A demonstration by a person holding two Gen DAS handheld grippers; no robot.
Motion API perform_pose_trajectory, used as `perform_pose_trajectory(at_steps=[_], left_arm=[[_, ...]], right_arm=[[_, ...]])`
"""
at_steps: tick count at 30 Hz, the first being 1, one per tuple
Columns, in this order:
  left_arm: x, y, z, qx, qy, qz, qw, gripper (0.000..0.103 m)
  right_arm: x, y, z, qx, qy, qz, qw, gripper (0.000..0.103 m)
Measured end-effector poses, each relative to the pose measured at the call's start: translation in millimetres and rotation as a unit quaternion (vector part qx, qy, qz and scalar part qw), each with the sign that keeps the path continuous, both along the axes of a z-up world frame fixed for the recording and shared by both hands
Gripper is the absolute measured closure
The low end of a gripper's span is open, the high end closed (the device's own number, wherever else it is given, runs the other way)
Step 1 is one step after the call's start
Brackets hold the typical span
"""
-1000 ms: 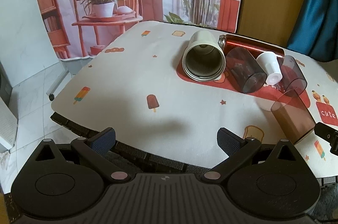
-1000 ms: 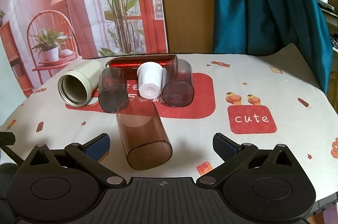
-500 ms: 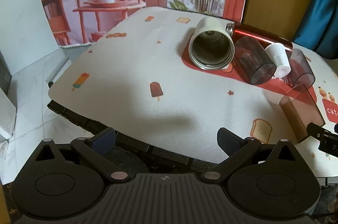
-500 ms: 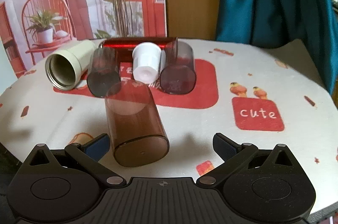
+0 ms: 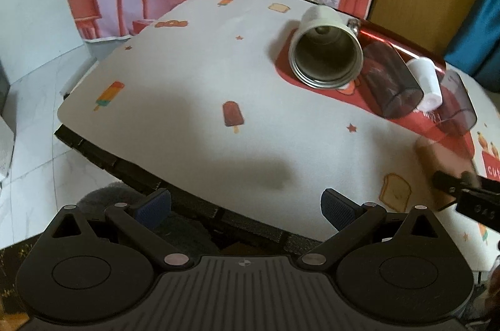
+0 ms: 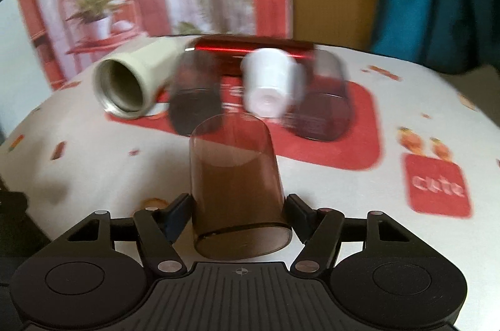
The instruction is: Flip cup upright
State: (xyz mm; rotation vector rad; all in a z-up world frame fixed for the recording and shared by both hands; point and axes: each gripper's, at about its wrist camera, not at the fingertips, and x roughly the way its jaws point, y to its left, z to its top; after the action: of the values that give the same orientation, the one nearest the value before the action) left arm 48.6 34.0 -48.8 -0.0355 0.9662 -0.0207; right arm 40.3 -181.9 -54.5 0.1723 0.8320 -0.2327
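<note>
A translucent brown cup (image 6: 237, 190) lies on its side on the tablecloth, base toward the camera. My right gripper (image 6: 239, 212) has its two fingers pressed against the cup's sides near the base. In the left wrist view the same cup (image 5: 443, 162) shows blurred at the right edge with the right gripper's finger across it. My left gripper (image 5: 247, 203) is open and empty, hovering over the table's near left edge, well left of the cup.
Behind the brown cup lie a cream tumbler (image 6: 131, 84), two dark tinted cups (image 6: 193, 100) (image 6: 322, 103), a small white cup (image 6: 268, 87) and a red bottle (image 6: 250, 46), all on their sides. The table edge (image 5: 156, 175) is near the left gripper.
My right gripper moved forward and closed its fingers around the brown cup's base end. My left gripper drew back and left slightly, staying open.
</note>
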Motion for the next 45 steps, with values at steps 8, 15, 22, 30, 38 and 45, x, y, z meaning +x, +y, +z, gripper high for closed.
perform_pose_trajectory(at_steps=[8,15,22,30,38,45], left_arm=[[1,20,2,-0.046,0.001,0.038,0.9982,0.0],[-1,34,5,-0.101,-0.02,0.059,0.9929,0.0],[5,37,4,-0.123,0.003,0.066,0.9902,0.001],[32,12,14,-0.142,0.01,0.042,0.9889,0.01],[94,-37,13,-0.208,0.036,0.029,0.977,0.024],[115,-83,-22,-0.096,0.063,-0.007,0.9934,0.034]], right_arm=[[52,51,1,0.03,0.005,0.077,0.997,0.04],[72,83,2,0.052,-0.005,0.136,0.989,0.036],[34,61,15,0.064,-0.021,0.126,0.99,0.005],[-18,-18,17,0.088,-0.047,0.001,0.995,0.001],[-33,-60,1,0.129,-0.065,-0.066,0.987,0.001],[-38,-65,1,0.144,-0.072,-0.067,0.985,0.0]])
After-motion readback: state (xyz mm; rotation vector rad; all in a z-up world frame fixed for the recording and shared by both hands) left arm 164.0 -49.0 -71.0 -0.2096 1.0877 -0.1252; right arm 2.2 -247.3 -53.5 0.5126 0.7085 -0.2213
